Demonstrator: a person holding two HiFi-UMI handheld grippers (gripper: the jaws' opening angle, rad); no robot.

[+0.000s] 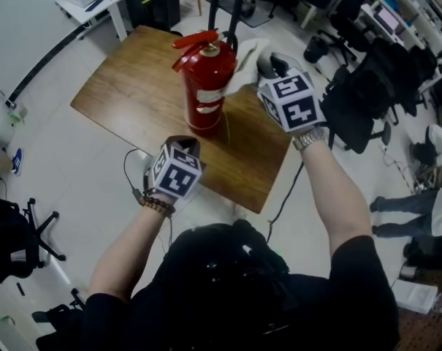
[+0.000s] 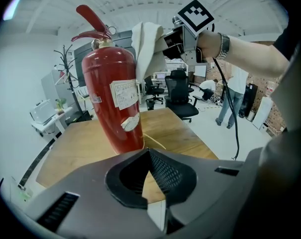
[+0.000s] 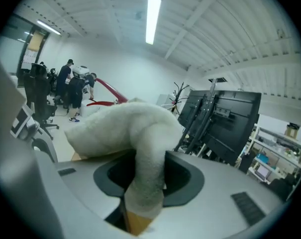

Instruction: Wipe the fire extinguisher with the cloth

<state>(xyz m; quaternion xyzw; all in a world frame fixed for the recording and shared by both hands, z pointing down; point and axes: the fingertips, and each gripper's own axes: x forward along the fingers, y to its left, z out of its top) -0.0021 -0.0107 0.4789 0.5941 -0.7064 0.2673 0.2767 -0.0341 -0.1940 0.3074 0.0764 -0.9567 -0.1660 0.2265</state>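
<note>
On the wooden table, the red fire extinguisher stands upright. Right gripper: jaws clamped on a fold of white cloth, held up at the extinguisher's shoulder, just beside its handle. The cloth seems to touch the extinguisher there, though the angle leaves contact uncertain. Left gripper: jaws closed together with nothing between them, low in front of the extinguisher's base and apart from it. Judgement: wiping is under way near the top. No frame shows which surfaces are already clean, so the lower body and far side probably remain.
</note>
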